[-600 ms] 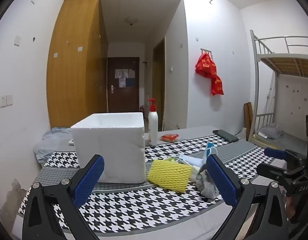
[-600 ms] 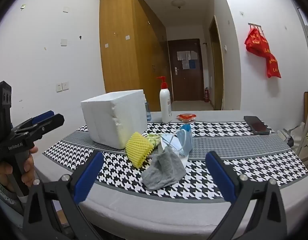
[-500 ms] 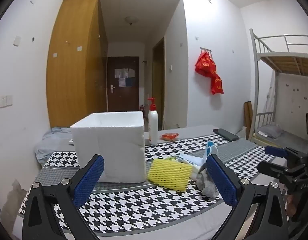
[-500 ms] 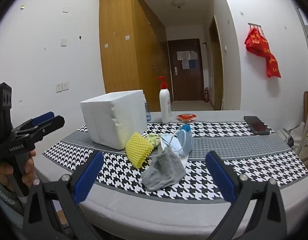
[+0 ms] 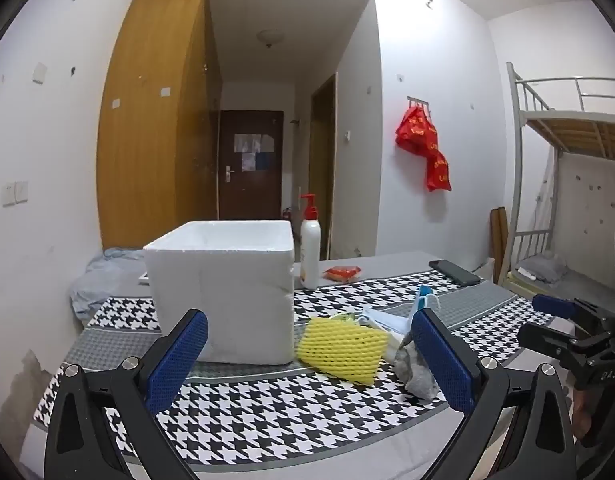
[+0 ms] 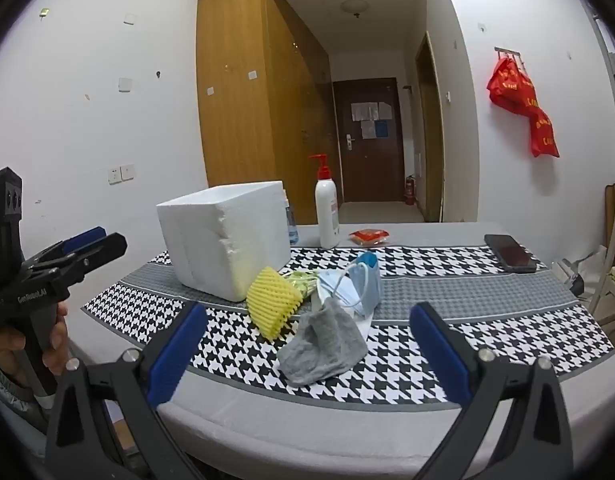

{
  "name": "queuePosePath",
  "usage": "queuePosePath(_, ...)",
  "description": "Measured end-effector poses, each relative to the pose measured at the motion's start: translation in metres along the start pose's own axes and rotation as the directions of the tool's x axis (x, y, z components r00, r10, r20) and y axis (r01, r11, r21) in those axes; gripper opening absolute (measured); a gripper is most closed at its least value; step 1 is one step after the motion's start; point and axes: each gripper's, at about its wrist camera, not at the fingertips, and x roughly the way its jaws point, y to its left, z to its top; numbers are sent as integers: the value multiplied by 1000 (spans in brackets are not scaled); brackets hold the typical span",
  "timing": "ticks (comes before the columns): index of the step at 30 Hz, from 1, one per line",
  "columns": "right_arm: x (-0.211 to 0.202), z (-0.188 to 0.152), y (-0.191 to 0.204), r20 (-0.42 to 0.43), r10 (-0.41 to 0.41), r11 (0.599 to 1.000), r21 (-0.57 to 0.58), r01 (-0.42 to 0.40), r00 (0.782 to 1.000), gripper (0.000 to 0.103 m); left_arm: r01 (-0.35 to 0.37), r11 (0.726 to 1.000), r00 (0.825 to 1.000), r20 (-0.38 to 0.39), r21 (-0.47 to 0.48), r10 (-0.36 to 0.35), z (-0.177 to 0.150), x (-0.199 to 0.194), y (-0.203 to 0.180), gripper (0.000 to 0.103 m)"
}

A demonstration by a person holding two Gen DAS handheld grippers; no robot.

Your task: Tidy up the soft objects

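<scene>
Lettering "GenRobot.AI" on left hand-held gripper; both hand-held grippers spread wide, empty.

Pump bottle — phone, perhaps.

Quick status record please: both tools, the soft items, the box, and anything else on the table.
left tool: open, empty, short of the table edge
right tool: open, empty, facing the pile
foam box: white, open top, left of the pile
yellow foam net: against the box's corner
grey cloth: nearest the front edge
blue face masks: behind the cloth
green item: mostly hidden
pump bottle: upright, behind box
phone: far right
red packet: near the bottle
</scene>
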Motion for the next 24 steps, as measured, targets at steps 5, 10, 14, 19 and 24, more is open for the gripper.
queuePosePath(5, 1, 1, -1, -2, -3, 1000, 4, 3, 1000, 103, -2, 1000, 1000, -6, 3, 2, -1, 0, 1, 102)
queuePosePath(10, 1, 1, -1, -7, -7, 1000, 4, 7, 1000, 103, 1, 1000, 1000, -1, 8, -1, 0, 0, 1, 102)
queuePosePath(14, 0, 0, -1, -6, -9, 1000, 4, 9, 1000, 103, -2, 1000, 1000, -2, 17, 2, 0, 1, 0, 102)
queuePosePath(19, 0, 1, -1, -8, -9, 1000, 3, 9, 1000, 103, 3, 1000, 1000, 0, 19, -3, 1, 0, 0, 102)
queuePosePath(24, 1, 1, 0, -8, -12, 1000, 3, 12, 1000, 103, 2, 1000, 1000, 3, 27, -2, 0, 0, -2, 102)
